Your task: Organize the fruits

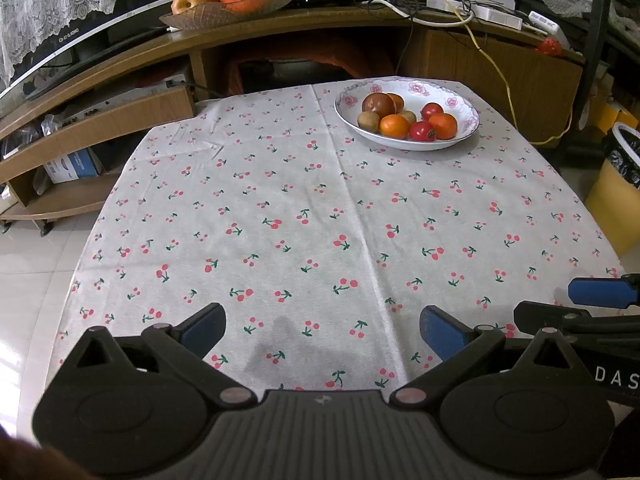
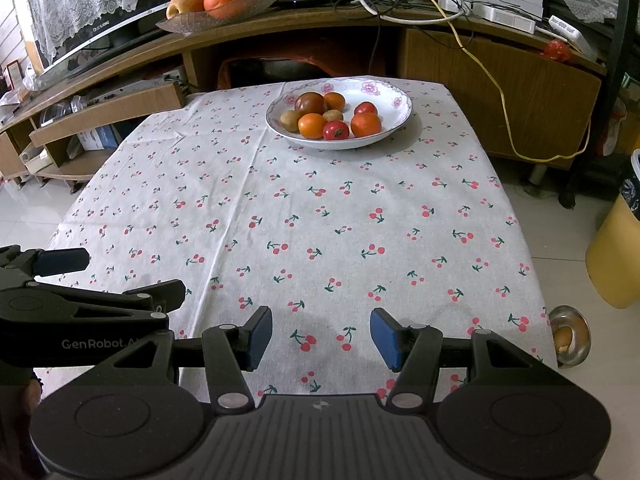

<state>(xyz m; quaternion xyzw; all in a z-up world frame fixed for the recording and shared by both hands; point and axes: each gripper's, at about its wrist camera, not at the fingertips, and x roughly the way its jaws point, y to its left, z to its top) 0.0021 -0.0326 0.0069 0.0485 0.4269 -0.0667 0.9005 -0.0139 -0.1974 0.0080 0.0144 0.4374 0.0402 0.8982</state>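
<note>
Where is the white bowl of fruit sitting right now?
The white bowl sits at the far end of the cherry-print tablecloth, right of centre in the left wrist view, well ahead of both open grippers.

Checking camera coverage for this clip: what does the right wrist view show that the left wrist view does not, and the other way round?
Only the right wrist view shows a small metal bowl on the floor past the table's right edge. Only the left wrist view shows the black liner of the yellow bin. Both show the floral plate of fruit on the cherry-print tablecloth, the glass fruit dish on the shelf, and the open left gripper and right gripper, both empty.
</note>
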